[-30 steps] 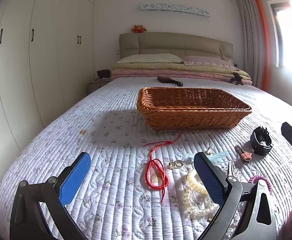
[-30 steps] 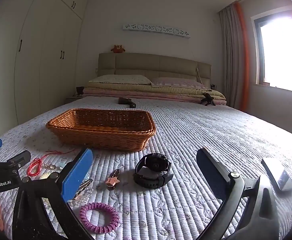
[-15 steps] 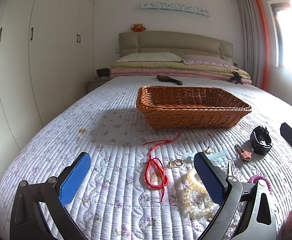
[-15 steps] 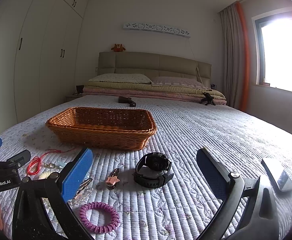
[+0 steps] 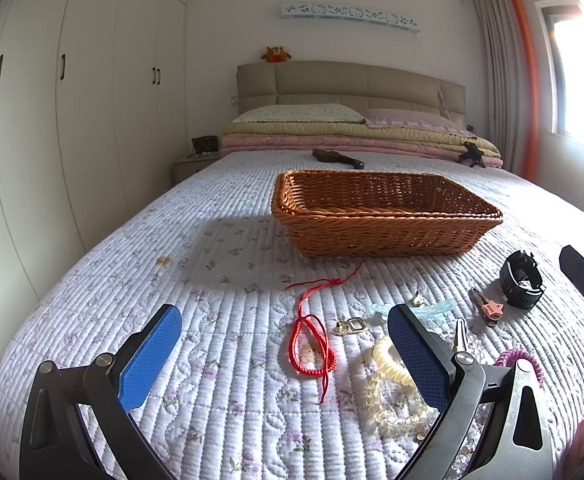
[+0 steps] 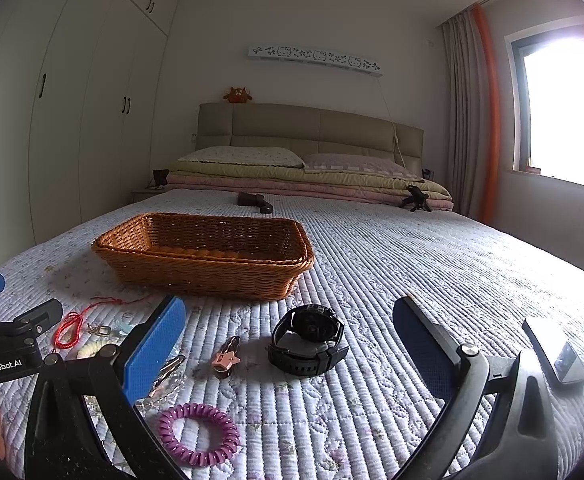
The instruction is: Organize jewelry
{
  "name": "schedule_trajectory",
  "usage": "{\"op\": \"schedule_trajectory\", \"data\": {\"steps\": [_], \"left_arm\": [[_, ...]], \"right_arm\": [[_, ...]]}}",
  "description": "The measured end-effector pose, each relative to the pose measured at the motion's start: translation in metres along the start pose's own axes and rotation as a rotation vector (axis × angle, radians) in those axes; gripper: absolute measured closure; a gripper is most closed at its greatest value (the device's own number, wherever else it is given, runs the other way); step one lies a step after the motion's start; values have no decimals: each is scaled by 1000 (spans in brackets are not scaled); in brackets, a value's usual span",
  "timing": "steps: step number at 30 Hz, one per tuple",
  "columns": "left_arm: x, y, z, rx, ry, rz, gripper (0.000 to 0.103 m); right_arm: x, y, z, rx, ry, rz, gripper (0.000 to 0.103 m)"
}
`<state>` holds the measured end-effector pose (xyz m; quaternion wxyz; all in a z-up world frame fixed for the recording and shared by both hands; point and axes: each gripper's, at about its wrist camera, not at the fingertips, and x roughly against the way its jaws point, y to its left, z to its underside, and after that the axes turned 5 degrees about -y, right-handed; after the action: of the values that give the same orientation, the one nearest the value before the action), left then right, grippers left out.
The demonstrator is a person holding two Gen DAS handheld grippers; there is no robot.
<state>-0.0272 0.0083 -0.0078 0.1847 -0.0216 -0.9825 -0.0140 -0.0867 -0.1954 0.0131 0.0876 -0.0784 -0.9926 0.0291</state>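
Wicker, brown and woven, the basket (image 5: pixel 383 216) is sitting in the middle of the bed (image 5: pixel 220 248) with nothing showing inside it, and the jewelry is lying scattered on the quilt in front of its near side. Both tools are hovering over that scatter with their blue-padded jaws spread wide and holding nothing. The left tool (image 5: pixel 284 344) is framing a red cord (image 5: pixel 311 344) coiled into a loop with a knotted tail running toward the basket; just right of the cord a small metal clasp (image 5: pixel 349 326) is lying, and beyond it a pale blue clip (image 5: pixel 431 309). A cream coil bracelet (image 5: pixel 387 362) and a clear bead strand (image 5: pixel 391 408) are touching each other, partly hidden behind the left tool's right finger. The right tool (image 6: pixel 288 344) is hanging over a black watch (image 6: pixel 307 340) standing on its strap, with a pink star hair clip (image 6: pixel 224 358) just left of it and a purple coil hair tie (image 6: pixel 200 434) nearer the camera. A phone (image 6: pixel 555 350) (screen up, as far as can be judged) is lying apart on the quilt to the right. At the head of the bed, pillows (image 6: pixel 244 156) are resting on folded blankets.
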Motion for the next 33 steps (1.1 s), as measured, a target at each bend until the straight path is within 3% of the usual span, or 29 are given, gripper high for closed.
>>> {"op": "schedule_trajectory", "data": {"steps": [28, 33], "left_arm": [[0, 0, 0, -1, -4, 3, 1], [-1, 4, -1, 11, 22, 15, 1]], "right_arm": [[0, 2, 0, -2, -1, 6, 0], [-9, -6, -1, -16, 56, 5, 0]]}}
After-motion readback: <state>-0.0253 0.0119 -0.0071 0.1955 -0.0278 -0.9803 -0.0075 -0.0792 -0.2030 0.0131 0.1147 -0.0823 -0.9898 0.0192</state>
